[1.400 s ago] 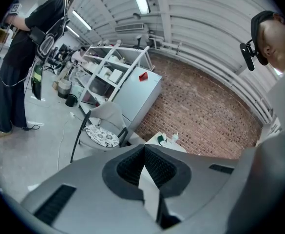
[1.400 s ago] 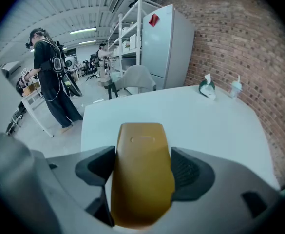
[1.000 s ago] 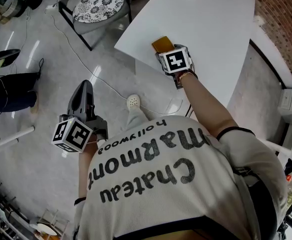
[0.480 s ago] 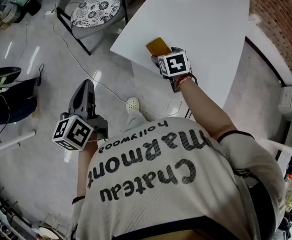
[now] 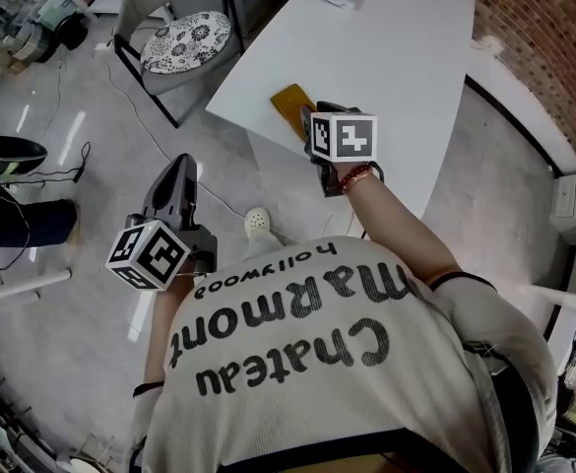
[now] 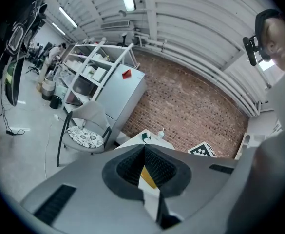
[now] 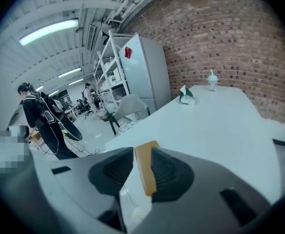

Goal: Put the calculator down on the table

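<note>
Head view shows the calculator (image 5: 291, 106) lying flat on the counter (image 5: 396, 57) near its lower-left edge, just up-left of the right tongs (image 5: 319, 118) — its long axis runs on along their line. Right gripper view: the jaws have just been closing and now stand narrow, gripping nothing; the calculator seems to lie beyond the gap. Left tongs (image 5: 177, 171) — lower left, well apart — look pinched together, empty.
</note>
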A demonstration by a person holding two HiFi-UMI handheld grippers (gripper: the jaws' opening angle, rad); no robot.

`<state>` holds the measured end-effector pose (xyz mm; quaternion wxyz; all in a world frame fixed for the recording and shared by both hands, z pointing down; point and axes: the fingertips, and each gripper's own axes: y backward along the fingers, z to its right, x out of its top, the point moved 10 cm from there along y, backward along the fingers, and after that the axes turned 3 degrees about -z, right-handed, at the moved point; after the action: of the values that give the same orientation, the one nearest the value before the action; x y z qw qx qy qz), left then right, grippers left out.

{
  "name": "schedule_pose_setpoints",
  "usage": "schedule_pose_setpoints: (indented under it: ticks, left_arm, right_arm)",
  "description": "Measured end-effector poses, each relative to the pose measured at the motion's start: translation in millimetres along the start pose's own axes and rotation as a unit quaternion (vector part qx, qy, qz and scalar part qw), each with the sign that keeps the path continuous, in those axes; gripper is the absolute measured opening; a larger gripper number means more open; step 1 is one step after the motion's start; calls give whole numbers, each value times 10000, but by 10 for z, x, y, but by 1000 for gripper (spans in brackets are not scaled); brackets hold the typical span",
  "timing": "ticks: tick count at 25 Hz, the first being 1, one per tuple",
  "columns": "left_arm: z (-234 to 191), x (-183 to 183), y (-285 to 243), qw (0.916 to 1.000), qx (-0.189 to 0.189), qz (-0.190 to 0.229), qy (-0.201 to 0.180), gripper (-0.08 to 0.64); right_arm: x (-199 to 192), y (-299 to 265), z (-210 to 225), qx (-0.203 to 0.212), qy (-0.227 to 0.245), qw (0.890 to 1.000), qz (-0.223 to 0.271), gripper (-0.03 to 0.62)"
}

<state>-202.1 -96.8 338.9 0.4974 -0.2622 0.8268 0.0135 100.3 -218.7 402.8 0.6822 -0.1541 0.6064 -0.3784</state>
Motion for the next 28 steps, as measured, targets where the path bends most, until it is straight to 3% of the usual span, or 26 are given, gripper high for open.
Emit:
schedule_pose_setpoints:
  ticks: [8,18,28]
  left_arm:
    - [377,-4,254,9990,232,359,-136,0]
    - [811,-178,645,9972,332,622,-268,0]
    - [1036,-494,908,9962,524,667,-187,0]
  right_arm:
    - [67,606,1,242,-218,9974,650,-6]
    - [-88,1257,-38,942,-1,9891,1129,2]
    - [-389,1669,-43,973,349,9852,1366,2]
